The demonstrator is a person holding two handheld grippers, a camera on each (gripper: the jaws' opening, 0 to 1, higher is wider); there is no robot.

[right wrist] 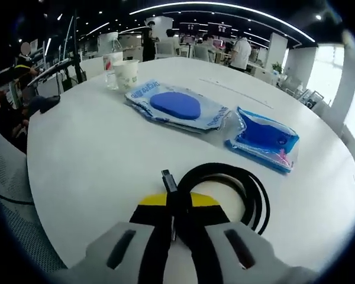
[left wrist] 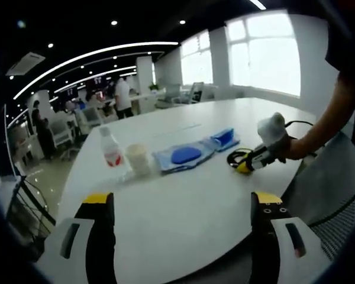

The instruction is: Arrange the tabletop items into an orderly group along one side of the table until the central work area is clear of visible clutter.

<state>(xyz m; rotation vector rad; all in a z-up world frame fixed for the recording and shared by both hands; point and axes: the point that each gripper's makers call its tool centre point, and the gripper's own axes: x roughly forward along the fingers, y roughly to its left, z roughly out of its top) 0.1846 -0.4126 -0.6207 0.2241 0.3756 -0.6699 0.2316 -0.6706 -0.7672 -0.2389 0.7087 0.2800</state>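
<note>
while clamped: right tongs (right wrist: 176,208) (black cable (right wrist: 248,183))

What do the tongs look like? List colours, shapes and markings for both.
Left tongs: two broad pale grey arms, each with a dark slot, black inner faces and yellow tips. Right tongs: the same pale grey bodies with dark slots, black inner faces and yellow tips. A dark short sleeve shows on the person's arm.

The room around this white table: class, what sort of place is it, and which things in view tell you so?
Most likely an open-plan office. The large white table looks like a meeting table, there are rows of desks with office chairs behind it, people standing among them, and curved strip lights across a dark ceiling.
</note>
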